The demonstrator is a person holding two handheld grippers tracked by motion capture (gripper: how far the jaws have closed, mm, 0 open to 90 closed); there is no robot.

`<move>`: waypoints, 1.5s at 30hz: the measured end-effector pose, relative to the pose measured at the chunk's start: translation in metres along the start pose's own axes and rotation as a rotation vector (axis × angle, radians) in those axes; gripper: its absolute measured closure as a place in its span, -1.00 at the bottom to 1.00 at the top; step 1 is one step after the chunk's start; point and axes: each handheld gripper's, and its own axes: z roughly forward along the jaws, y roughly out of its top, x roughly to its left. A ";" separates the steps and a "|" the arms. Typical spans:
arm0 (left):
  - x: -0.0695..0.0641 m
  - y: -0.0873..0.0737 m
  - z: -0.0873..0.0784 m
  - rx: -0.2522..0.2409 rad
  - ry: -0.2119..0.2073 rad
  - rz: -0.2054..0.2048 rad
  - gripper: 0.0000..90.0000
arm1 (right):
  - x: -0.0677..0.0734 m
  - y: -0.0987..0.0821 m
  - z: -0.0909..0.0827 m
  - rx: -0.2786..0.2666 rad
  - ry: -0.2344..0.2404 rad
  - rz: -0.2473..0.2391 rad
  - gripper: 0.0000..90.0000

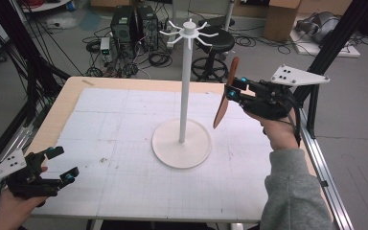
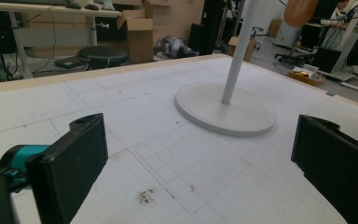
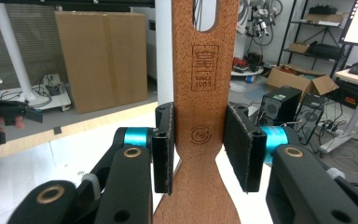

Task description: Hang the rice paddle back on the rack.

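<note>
- One wooden spatula (image 1: pixel 224 98), brown, held up in the air at the right side of the table (image 1: pixel 67 103), tilted a little, beside the tall pole.
- One right gripper (image 1: pixel 232 91), clamped on the spatula's handle; two black pads (image 3: pixel 163 148) pressing its narrow neck from both sides in the right gripper view.
- One slot cut in the handle top, plus one stamped mark and one round logo on the wood.
- One left gripper (image 1: pixel 61 165), low at the near left corner of the table, jaws wide apart, nothing between them.
- One white stand (image 1: pixel 185 91): one round base flat on the table, one straight pole, one ring of small hooks on top.
- Two hands (image 1: pixel 280 132), one per gripper; one grey sleeve on the right arm.
- One white gridded sheet (image 1: pixel 124 158) over the table top, with a few small dark specks near the left gripper.
</note>
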 end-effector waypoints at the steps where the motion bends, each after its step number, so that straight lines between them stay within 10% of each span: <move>1: 0.000 0.000 0.000 0.000 0.002 0.001 -0.91 | 0.000 0.002 0.001 -0.001 -0.004 -0.003 0.45; 45: -0.001 0.000 0.002 0.005 -0.008 0.001 -0.91 | 0.021 0.042 0.033 -0.052 -0.008 -0.018 0.45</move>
